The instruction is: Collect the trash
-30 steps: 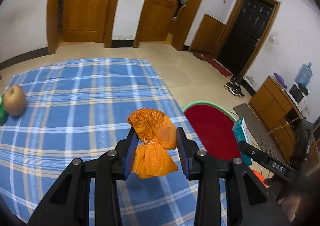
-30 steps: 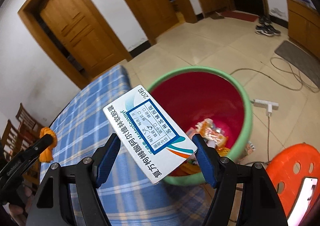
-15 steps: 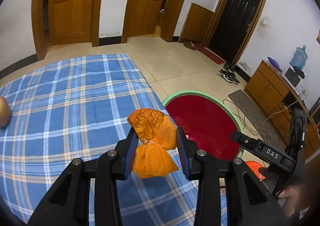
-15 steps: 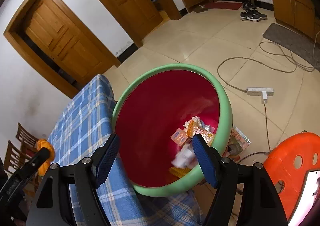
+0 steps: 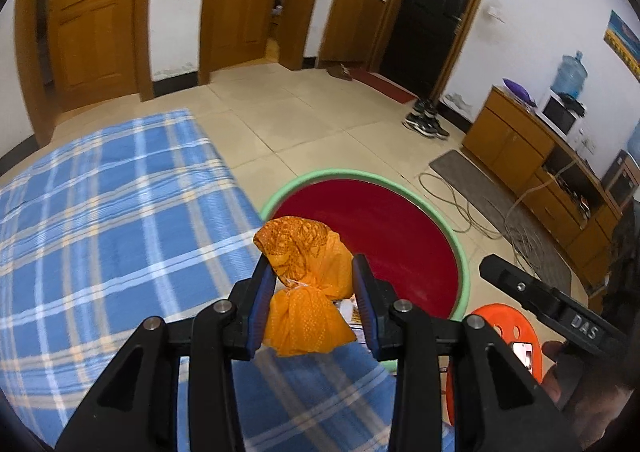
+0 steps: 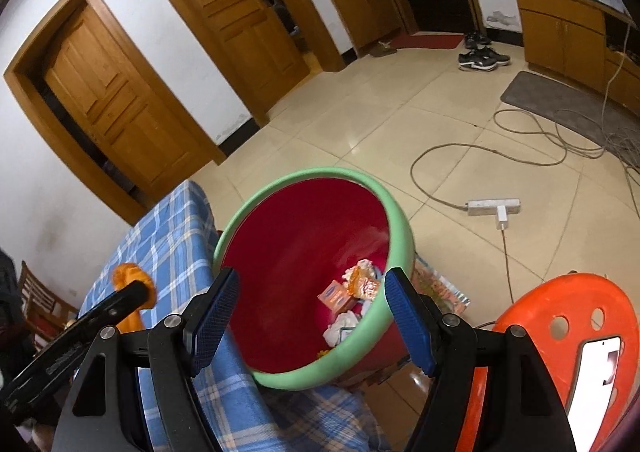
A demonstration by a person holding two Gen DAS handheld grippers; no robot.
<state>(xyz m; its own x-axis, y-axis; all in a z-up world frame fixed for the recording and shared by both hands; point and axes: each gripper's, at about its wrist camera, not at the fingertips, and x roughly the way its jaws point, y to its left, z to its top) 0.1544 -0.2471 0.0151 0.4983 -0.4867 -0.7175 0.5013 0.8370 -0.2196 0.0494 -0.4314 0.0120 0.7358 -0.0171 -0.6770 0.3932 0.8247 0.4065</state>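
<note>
My left gripper (image 5: 314, 292) is shut on an orange mesh bag (image 5: 306, 288) and holds it over the table's edge, next to the red bin with a green rim (image 5: 400, 236). My right gripper (image 6: 308, 312) is open and empty, above the bin (image 6: 396, 220). Several wrappers and a small box (image 6: 340, 298) lie at the bin's bottom. The orange bag (image 6: 128, 280) and the left gripper also show at the left of the right wrist view.
The table has a blue plaid cloth (image 5: 100, 220). An orange plastic stool (image 6: 560, 332) with a phone on it stands right of the bin. Cables and a power strip (image 6: 494, 206) lie on the tiled floor. Wooden cabinets (image 5: 520, 144) line the right wall.
My right gripper let go of the white and blue box into the bin and is now empty. My left gripper carried the orange bag rightward to the bin.
</note>
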